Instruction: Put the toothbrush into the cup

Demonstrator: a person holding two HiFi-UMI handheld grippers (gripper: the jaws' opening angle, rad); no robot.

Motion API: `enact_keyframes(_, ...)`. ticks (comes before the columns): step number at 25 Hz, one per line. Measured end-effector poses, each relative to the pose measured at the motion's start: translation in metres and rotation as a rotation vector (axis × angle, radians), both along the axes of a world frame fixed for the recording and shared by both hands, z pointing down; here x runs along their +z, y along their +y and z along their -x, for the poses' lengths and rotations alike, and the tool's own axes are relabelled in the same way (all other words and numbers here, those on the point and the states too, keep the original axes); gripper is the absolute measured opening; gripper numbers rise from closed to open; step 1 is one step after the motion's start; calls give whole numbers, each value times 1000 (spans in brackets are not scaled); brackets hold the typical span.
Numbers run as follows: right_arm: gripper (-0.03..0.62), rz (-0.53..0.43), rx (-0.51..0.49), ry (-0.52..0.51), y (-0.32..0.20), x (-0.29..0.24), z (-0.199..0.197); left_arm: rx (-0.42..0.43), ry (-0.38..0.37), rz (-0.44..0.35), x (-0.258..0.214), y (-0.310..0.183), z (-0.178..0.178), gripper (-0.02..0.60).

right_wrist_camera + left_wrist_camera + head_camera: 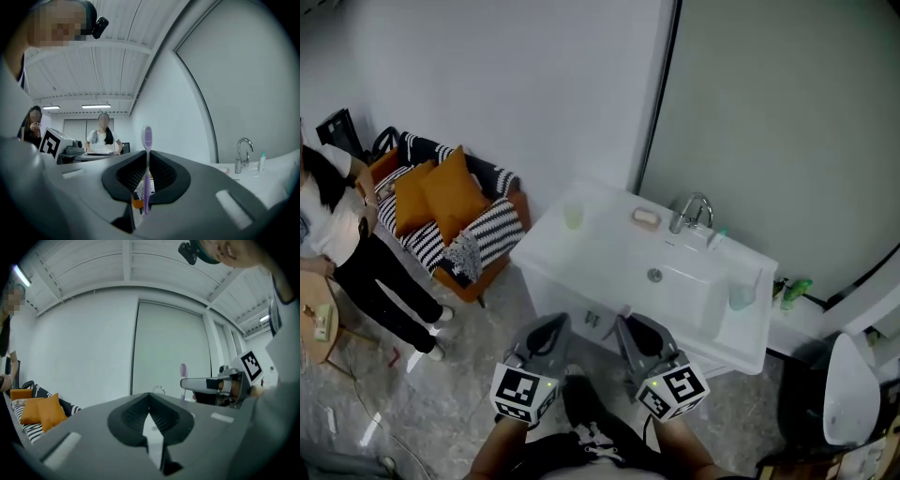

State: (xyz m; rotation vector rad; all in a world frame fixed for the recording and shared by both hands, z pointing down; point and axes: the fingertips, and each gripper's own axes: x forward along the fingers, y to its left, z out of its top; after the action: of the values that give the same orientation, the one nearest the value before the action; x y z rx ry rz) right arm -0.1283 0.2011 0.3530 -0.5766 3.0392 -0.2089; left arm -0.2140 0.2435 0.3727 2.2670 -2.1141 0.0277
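A purple toothbrush (146, 173) stands upright, bristle head up, with my right gripper (146, 161) shut on its handle. From the left gripper view its head (183, 369) pokes up above the right gripper (211, 384). In the head view both grippers are low in the picture, just short of the white washbasin unit (581, 258): the left gripper (553, 323) and the right gripper (630, 323). My left gripper (149, 404) is shut with nothing in it. A pale green cup (573, 216) stands at the counter's back left, and a clear bluish cup (742, 292) at its right front.
A faucet (692, 211) and a soap dish (646, 217) sit behind the basin. Left of the unit is a sofa with orange cushions (441, 197), and a person (347, 244) stands beside it. A green bottle (795, 291) lies to the right.
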Motion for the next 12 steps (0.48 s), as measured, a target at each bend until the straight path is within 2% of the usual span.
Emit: enact_keyframes(12, 21, -26, -66, -4, -111, -13, 106, -34, 2, -16, -11, -108, 98, 0)
